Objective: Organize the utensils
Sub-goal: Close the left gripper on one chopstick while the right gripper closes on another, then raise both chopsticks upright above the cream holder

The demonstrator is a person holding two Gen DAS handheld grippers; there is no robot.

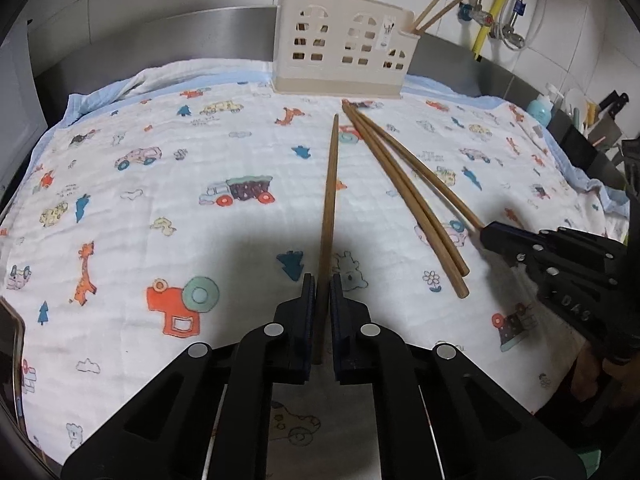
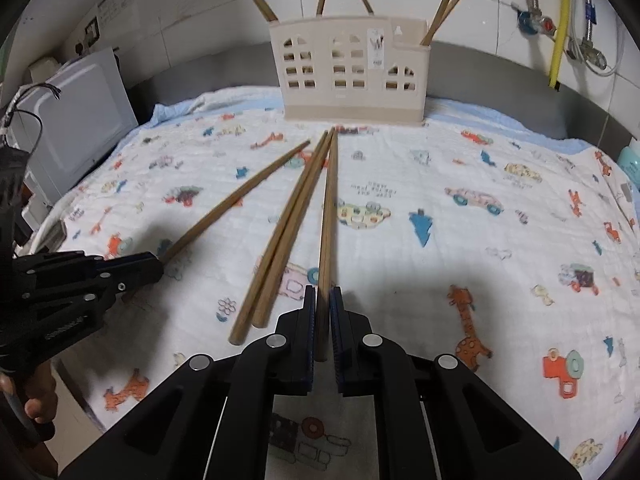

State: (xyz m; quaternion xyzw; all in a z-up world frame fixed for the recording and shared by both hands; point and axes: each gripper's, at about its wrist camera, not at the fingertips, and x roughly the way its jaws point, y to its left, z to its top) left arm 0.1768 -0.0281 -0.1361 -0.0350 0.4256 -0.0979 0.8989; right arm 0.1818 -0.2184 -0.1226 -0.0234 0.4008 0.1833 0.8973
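The left gripper (image 1: 323, 280) has its fingers closed on one wooden chopstick (image 1: 329, 204) lying on the patterned cloth (image 1: 160, 208). The right gripper (image 2: 323, 292) pinches another chopstick (image 2: 328, 216). A loose pair (image 2: 288, 232) lies between them, before the cream utensil holder (image 2: 352, 76).

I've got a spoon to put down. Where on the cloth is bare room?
Free: the cloth left of the left gripper's chopstick, and right of the right gripper's. Crowded: the loose pair between, before the holder.
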